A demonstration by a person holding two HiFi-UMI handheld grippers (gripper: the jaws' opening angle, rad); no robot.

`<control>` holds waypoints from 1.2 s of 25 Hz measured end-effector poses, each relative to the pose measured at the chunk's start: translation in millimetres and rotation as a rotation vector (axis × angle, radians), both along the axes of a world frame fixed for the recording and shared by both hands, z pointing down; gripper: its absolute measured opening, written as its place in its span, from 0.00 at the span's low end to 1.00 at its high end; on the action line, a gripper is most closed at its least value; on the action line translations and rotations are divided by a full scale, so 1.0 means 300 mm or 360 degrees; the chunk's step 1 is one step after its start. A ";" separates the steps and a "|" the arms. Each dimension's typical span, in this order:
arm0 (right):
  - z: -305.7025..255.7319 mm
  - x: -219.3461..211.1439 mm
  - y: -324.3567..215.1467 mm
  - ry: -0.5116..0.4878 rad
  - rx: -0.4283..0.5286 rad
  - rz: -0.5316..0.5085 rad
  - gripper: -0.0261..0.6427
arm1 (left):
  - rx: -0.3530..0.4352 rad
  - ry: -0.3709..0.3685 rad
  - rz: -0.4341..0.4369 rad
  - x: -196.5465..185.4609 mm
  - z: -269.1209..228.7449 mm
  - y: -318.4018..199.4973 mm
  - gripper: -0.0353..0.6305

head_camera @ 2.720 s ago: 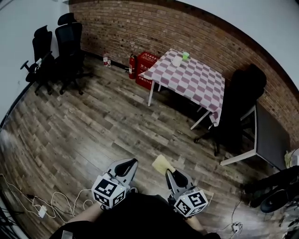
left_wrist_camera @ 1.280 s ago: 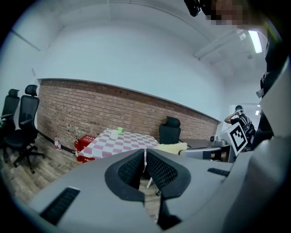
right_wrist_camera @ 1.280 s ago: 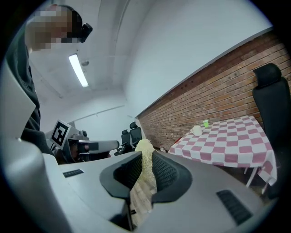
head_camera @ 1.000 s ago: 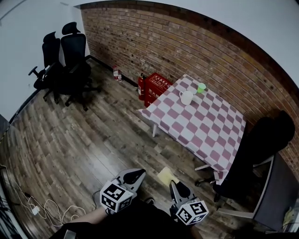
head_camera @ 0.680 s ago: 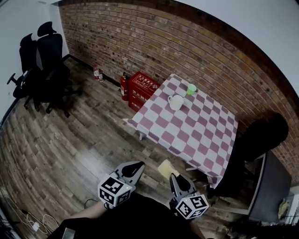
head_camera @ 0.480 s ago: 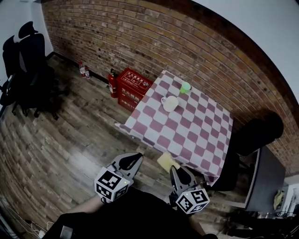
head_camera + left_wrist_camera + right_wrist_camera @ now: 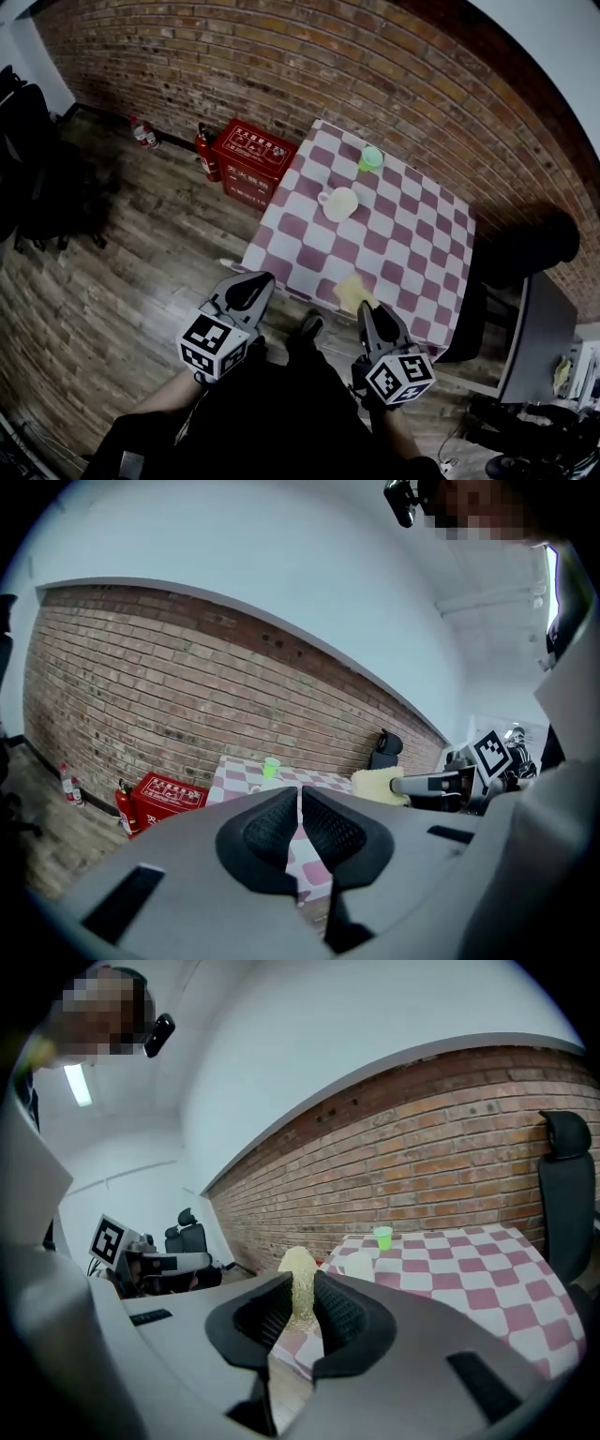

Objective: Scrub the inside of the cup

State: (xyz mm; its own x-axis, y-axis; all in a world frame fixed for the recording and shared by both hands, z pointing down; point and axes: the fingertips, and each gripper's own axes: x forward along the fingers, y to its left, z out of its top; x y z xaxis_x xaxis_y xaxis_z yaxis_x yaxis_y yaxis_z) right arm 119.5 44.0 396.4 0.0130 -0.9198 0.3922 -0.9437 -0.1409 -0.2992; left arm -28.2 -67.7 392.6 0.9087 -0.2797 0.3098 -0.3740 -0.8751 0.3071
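Brick wall (image 7: 281, 56) is running behind a surface (image 7: 412, 272) that is carrying a pink-and-white checked cloth and standing on a wooden floor (image 7: 112, 244). White cup (image 7: 339, 202), the object of the task, is sitting upright on the far half of the surface. A small green cup (image 7: 371, 157) is standing beyond it, nearer the wall, and the two are not touching. Red crate (image 7: 251, 161) and fire extinguisher (image 7: 205, 153) are resting on the floor against the wall, to the left of the surface. A dark chair (image 7: 525, 248) is standing at the surface's right side.

Left claw (image 7: 300, 803) is being held with its jaws pressed together and nothing between them. In the head view it is hanging over the floor, short of the surface's near edge. Right claw (image 7: 302, 1309) is clenching a yellow sponge (image 7: 300, 1274), whose free end is projecting past the jaw tips. In the head view the sponge is showing against the near edge of the cloth. Both claws are being held well apart from the white cup, on the near side of the surface.
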 end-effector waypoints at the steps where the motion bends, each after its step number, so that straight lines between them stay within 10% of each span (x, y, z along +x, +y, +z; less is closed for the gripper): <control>1: 0.007 0.036 -0.029 0.0011 0.0000 -0.0008 0.15 | 0.0004 -0.0013 0.0000 0.030 0.009 -0.019 0.09; 11: 0.079 0.429 -0.325 0.0292 -0.0023 -0.0390 0.15 | 0.0085 -0.0198 -0.0104 0.333 0.083 -0.144 0.09; 20: 0.297 0.582 -0.695 0.0801 -0.0480 -0.1111 0.15 | 0.0178 -0.0441 -0.0090 0.531 0.249 -0.286 0.09; 28: 0.509 0.497 -0.854 0.1093 -0.0839 -0.1277 0.15 | 0.0317 -0.0701 0.0191 0.670 0.521 -0.533 0.10; 30: 0.540 0.483 -0.869 0.1134 -0.0915 -0.1288 0.15 | 0.0376 -0.0820 0.0352 0.715 0.617 -0.575 0.27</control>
